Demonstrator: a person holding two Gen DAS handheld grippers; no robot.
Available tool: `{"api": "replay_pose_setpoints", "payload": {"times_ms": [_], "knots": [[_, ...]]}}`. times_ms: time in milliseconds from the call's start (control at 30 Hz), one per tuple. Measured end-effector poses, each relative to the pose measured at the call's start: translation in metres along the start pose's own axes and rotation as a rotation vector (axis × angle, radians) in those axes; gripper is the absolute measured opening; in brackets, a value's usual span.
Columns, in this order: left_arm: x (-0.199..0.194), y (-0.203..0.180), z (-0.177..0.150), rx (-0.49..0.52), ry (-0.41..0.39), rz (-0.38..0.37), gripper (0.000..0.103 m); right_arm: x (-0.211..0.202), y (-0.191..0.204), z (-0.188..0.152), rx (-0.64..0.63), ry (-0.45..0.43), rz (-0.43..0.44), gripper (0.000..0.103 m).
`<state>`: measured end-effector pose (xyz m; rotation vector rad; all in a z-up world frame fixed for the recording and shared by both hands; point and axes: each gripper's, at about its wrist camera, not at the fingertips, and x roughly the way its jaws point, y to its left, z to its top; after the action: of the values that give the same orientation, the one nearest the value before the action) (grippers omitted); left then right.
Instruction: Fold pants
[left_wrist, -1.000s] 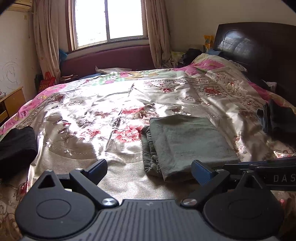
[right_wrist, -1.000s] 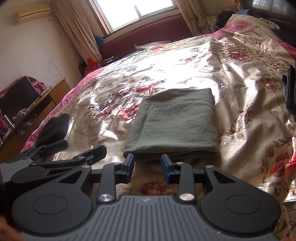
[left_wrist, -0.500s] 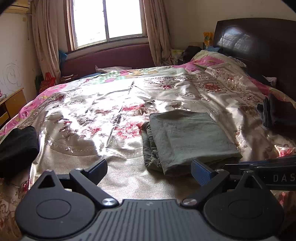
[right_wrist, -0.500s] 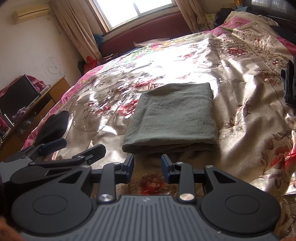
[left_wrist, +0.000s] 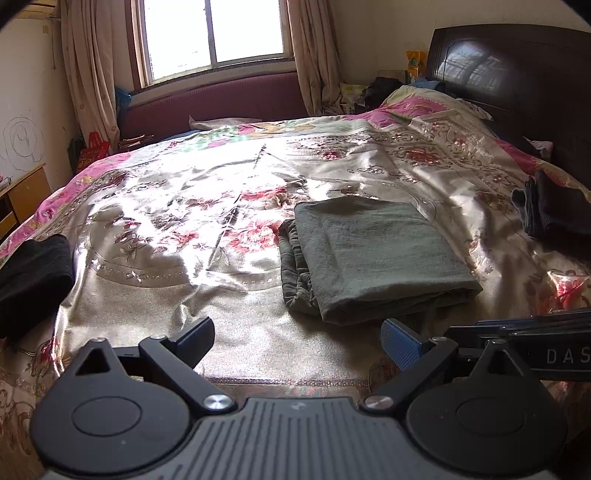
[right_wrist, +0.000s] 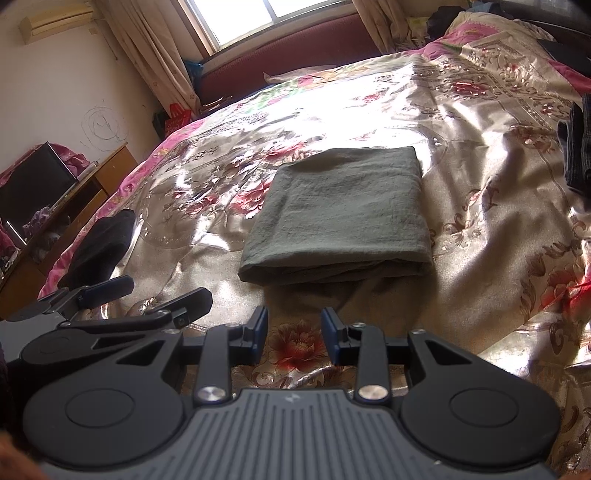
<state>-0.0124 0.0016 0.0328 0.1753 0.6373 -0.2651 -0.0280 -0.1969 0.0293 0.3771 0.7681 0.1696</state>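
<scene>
Already folded into a neat rectangle, the green pants (right_wrist: 340, 214) lie just ahead of both empty grippers, left gripper (left_wrist: 297, 341) spread wide, right gripper (right_wrist: 294, 334) narrowly parted, apparently finished.

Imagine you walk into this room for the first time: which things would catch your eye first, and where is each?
First, the folded green pants lying flat in the middle of the shiny flowered bedspread, just beyond both grippers. Next, the bright window behind the bed, throwing glare across the cover. In the foreground the left gripper stands wide open and the right gripper narrowly open, both empty.
</scene>
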Motion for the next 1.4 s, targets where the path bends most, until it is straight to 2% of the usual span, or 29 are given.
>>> {"api": "replay_pose_setpoints", "payload": {"times_ms": [1400], "knots": [[0.008,-0.01,-0.008,0.038,0.045,0.006,0.103,0.006,-0.013,-0.013,0.043,0.031,0.01,0.034]]}}
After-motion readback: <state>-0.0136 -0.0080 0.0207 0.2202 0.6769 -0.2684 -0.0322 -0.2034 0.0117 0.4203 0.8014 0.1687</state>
